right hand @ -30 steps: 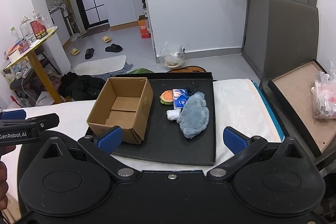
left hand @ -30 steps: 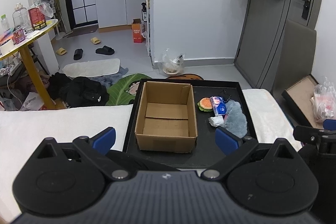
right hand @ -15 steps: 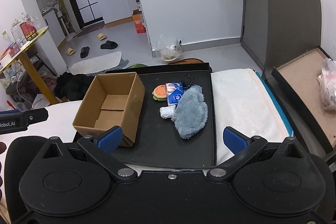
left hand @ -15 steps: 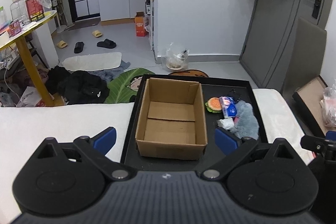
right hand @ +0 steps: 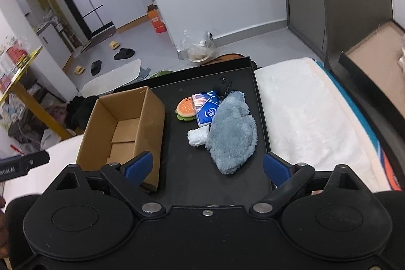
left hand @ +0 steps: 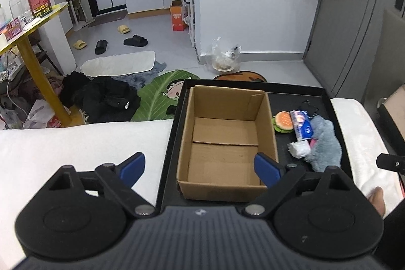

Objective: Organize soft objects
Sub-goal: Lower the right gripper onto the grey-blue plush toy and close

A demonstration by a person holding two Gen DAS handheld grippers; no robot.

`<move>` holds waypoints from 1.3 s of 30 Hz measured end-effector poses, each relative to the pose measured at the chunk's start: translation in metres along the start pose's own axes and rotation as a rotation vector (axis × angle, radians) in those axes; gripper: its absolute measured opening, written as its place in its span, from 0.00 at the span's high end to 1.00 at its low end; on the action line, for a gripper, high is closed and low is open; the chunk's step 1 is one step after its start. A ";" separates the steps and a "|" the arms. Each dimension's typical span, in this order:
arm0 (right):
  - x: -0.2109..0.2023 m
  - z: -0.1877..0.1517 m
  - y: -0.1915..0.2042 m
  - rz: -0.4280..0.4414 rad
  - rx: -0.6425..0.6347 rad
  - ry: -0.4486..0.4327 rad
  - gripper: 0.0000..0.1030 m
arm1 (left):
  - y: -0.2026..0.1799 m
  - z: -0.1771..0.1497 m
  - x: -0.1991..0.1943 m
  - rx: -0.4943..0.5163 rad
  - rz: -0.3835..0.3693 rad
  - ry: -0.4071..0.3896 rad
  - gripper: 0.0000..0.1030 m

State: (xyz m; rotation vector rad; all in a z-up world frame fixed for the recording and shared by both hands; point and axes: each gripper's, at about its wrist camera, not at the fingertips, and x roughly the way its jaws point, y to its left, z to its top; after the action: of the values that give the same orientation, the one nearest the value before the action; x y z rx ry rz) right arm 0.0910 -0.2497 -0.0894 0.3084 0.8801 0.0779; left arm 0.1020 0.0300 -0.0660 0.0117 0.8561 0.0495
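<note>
An empty open cardboard box (left hand: 225, 143) (right hand: 124, 128) stands on the left of a black tray (left hand: 329, 103) (right hand: 227, 184). To its right lie a plush burger (left hand: 283, 121) (right hand: 186, 108), a blue tissue pack (left hand: 302, 124) (right hand: 206, 109), a white wad (left hand: 300, 149) (right hand: 198, 137) and a grey-blue fluffy cloth (left hand: 325, 146) (right hand: 233, 134). My left gripper (left hand: 200, 166) is open, above the box's near-left edge. My right gripper (right hand: 208, 166) is open, above the tray just short of the cloth. Neither touches anything.
The tray rests on a white fluffy cover (left hand: 76, 143) (right hand: 303, 103). Beyond the edge is a floor with clothes (left hand: 101, 98), slippers and a yellow table (left hand: 33, 24). A brown board in a black frame (right hand: 374, 57) lies at right.
Both grippers have moved forward and lower toward the tray; the box and soft things look larger. The right view tilted down over the cloth. Nothing was grasped.
</note>
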 end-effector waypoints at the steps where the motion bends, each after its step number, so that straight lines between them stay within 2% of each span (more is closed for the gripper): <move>1: 0.005 0.001 -0.002 -0.001 0.008 0.004 0.09 | 0.002 0.001 0.004 -0.005 0.004 0.005 0.10; 6: 0.027 0.007 -0.007 -0.016 0.026 0.016 0.09 | 0.011 0.002 0.021 -0.020 0.030 0.024 0.11; 9: 0.040 0.010 -0.011 0.003 0.062 0.037 0.09 | 0.014 0.003 0.031 -0.020 0.038 0.047 0.12; 12: 0.053 0.013 -0.012 -0.008 0.065 0.046 0.09 | 0.017 0.006 0.042 -0.033 0.045 0.066 0.19; 14: 0.062 0.017 -0.013 -0.011 0.069 0.058 0.09 | 0.018 0.008 0.049 -0.040 0.054 0.083 0.28; 17: 0.076 0.023 -0.013 -0.022 0.064 0.072 0.10 | 0.020 0.009 0.060 -0.053 0.067 0.106 0.36; 26: 0.114 0.028 -0.015 -0.058 0.069 0.113 0.12 | 0.028 0.014 0.092 -0.082 0.074 0.169 0.42; 28: 0.120 0.028 -0.017 -0.037 0.098 0.125 0.13 | 0.027 0.015 0.098 -0.082 0.097 0.179 0.42; 31: 0.131 0.028 -0.022 -0.009 0.135 0.143 0.13 | 0.026 0.013 0.107 -0.076 0.109 0.214 0.46; 35: 0.142 0.027 -0.026 -0.014 0.153 0.152 0.14 | 0.030 0.012 0.120 -0.095 0.109 0.274 0.55; 39: 0.152 0.029 -0.026 -0.056 0.133 0.149 0.14 | 0.034 0.013 0.131 -0.122 0.103 0.329 0.60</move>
State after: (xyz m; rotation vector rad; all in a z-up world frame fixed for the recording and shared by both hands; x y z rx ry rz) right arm 0.2085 -0.2520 -0.1935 0.4058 1.0431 -0.0094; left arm 0.1963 0.0709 -0.1549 -0.0683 1.1801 0.2040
